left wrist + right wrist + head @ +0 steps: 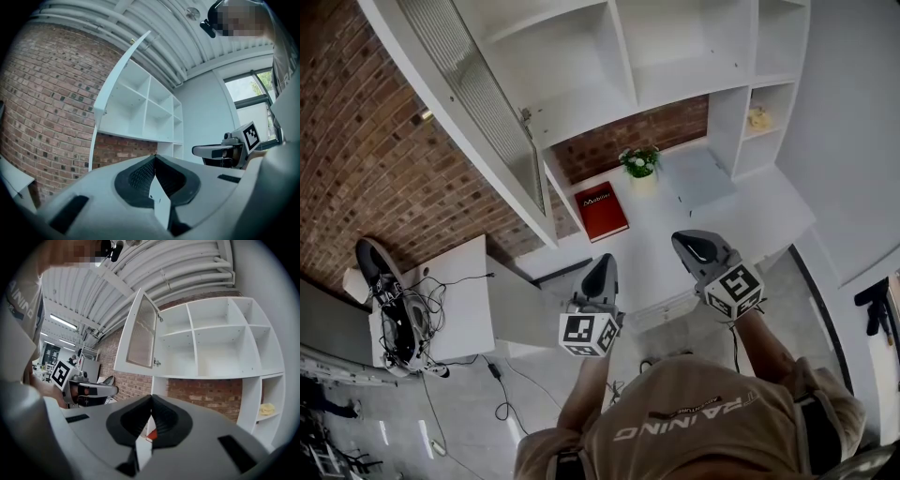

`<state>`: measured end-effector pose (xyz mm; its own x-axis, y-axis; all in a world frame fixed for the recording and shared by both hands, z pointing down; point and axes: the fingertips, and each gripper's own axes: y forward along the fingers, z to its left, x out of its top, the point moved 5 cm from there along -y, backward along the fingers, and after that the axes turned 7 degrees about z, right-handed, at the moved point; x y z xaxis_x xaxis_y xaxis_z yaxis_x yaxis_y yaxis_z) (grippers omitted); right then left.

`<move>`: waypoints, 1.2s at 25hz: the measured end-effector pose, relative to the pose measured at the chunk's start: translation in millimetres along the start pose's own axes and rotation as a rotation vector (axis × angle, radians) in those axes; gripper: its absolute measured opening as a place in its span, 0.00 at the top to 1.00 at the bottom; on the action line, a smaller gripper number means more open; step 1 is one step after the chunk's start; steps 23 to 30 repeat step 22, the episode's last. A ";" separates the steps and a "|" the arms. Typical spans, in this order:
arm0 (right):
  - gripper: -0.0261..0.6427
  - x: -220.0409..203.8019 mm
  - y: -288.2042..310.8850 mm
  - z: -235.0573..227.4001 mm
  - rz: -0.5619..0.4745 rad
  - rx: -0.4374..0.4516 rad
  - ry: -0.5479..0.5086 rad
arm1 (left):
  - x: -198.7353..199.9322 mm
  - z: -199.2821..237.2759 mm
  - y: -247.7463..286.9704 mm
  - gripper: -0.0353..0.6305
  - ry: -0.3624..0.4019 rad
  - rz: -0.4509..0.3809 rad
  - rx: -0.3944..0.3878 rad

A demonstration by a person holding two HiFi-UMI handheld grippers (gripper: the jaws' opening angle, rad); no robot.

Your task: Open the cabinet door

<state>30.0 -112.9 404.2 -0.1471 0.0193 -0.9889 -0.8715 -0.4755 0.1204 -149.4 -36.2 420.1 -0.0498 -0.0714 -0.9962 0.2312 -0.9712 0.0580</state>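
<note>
I hold two grippers level in front of a white wall cabinet (pixel 675 56). The cabinet door (pixel 478 103), with a ribbed glass panel, stands swung wide open at the cabinet's left side, against the brick wall (pixel 366 159). Neither gripper touches it. My left gripper (pixel 605 264) has its fingers (pixel 140 176) clenched together with nothing between them. My right gripper (pixel 686 246), beside it, is clenched and empty too, fingers (pixel 164 418) meeting at the tips. Below the open shelves, a red book (pixel 601 210) lies on the white bench (pixel 750 211), with a small potted plant (pixel 639 162) just behind it.
</note>
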 end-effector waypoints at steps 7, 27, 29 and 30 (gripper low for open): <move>0.94 -8.1 -1.6 1.5 0.002 -0.008 0.023 | -9.1 -0.1 0.0 0.93 -0.003 0.025 -0.005; 0.94 -14.7 -6.1 1.6 -0.006 -0.023 0.050 | -24.9 6.6 1.1 0.93 -0.047 0.029 -0.003; 0.94 -14.7 -6.1 1.6 -0.006 -0.023 0.050 | -24.9 6.6 1.1 0.93 -0.047 0.029 -0.003; 0.94 -14.7 -6.1 1.6 -0.006 -0.023 0.050 | -24.9 6.6 1.1 0.93 -0.047 0.029 -0.003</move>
